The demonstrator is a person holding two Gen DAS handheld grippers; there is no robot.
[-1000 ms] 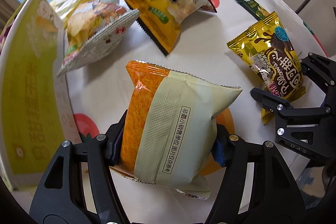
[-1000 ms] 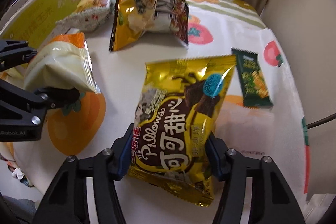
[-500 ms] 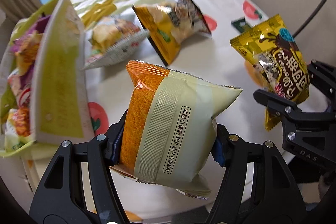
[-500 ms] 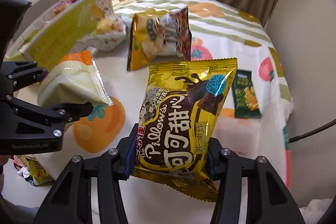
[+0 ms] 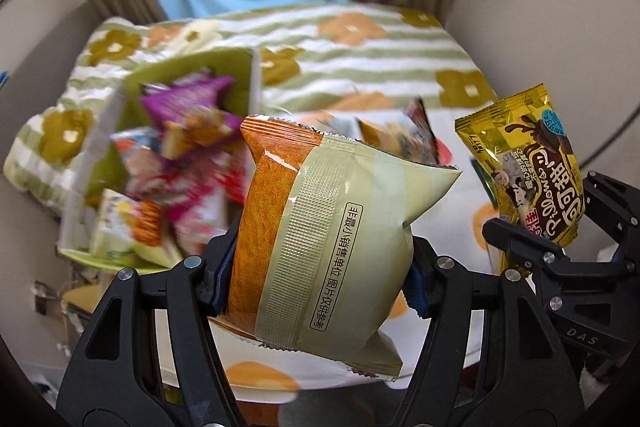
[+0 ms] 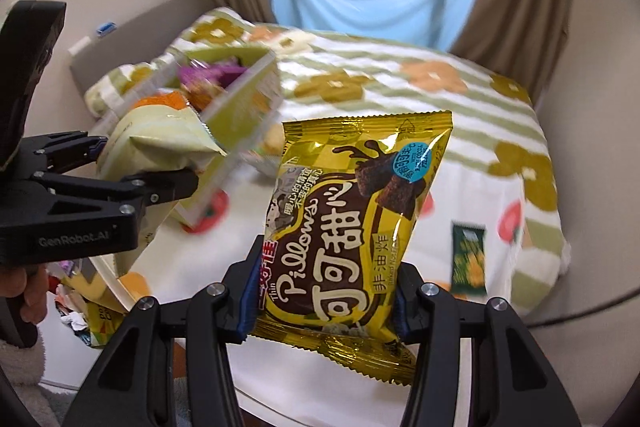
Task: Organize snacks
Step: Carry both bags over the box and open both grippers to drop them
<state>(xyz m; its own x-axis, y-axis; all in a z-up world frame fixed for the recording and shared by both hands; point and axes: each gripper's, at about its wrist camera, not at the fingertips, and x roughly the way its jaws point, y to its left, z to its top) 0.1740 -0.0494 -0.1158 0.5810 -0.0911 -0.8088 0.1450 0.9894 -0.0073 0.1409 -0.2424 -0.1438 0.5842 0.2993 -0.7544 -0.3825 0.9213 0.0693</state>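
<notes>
My left gripper [image 5: 316,283] is shut on an orange and pale-green snack packet [image 5: 332,227], held up in the air above the table. To its right, my right gripper [image 5: 540,215] is shut on a gold chocolate-pillow packet [image 5: 532,179]. In the right wrist view that gold packet [image 6: 352,219] stands upright between the pads of the right gripper [image 6: 324,301]. The left gripper [image 6: 144,163] with the pale packet [image 6: 160,139] is at the left, in front of an open yellow-green carton [image 6: 244,103]. The carton [image 5: 116,115] holds several snack bags.
The table [image 6: 460,211] has a white fruit-print cloth. A small green bar [image 6: 468,259] and a yellow chip bag [image 5: 396,139] lie on it. Behind is a bed with a striped flower blanket [image 5: 360,47], then curtains and a window. A person's hand [image 6: 28,291] grips the left tool.
Both grippers have risen off the table with their packets. The inside of the carton, the bed and the window have come into view.
</notes>
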